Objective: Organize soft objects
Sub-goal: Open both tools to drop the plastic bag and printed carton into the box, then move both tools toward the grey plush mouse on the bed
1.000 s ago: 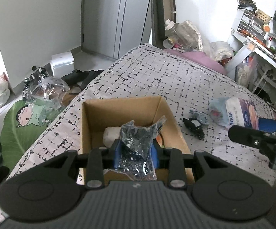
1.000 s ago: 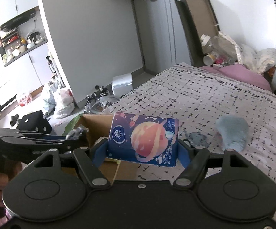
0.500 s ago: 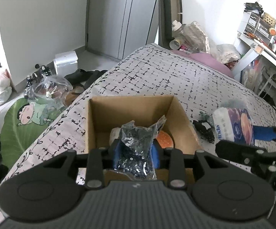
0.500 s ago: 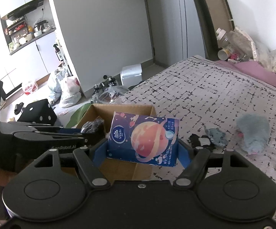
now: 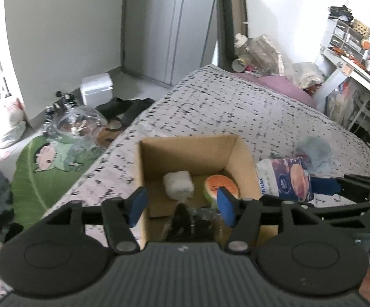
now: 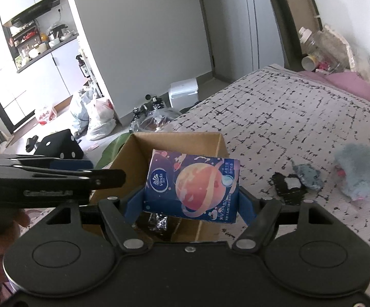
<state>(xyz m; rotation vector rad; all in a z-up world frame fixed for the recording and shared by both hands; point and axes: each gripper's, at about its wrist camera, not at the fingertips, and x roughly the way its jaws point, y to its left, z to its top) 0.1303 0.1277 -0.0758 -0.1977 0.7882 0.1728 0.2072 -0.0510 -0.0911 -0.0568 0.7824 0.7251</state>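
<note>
From the left wrist camera, the left gripper point(image 5: 181, 204) has its blue-padded jaws spread wide and holds nothing. Directly beneath and ahead of it sits the open brown cardboard box point(image 5: 246, 158); a crinkled clear plastic bag of dark items point(image 5: 192, 223) lies in the box's near end just below the jaws. Farther ahead inside are a white soft block point(image 5: 178, 185) and a watermelon-slice soft toy point(image 5: 220, 186). To the right, beside the box wall, the other tool carries the blue tissue pack with an orange planet print point(image 5: 286, 180).

From the right wrist camera, the right gripper point(image 6: 191, 206) pinches that pack across its long, horizontal axis. The box opening lies just ahead and slightly left, so the right hand is the one placed for the drop. A fluffy grey-blue toy point(image 6: 357, 171) lies well off to the right on the bedspread.
</note>
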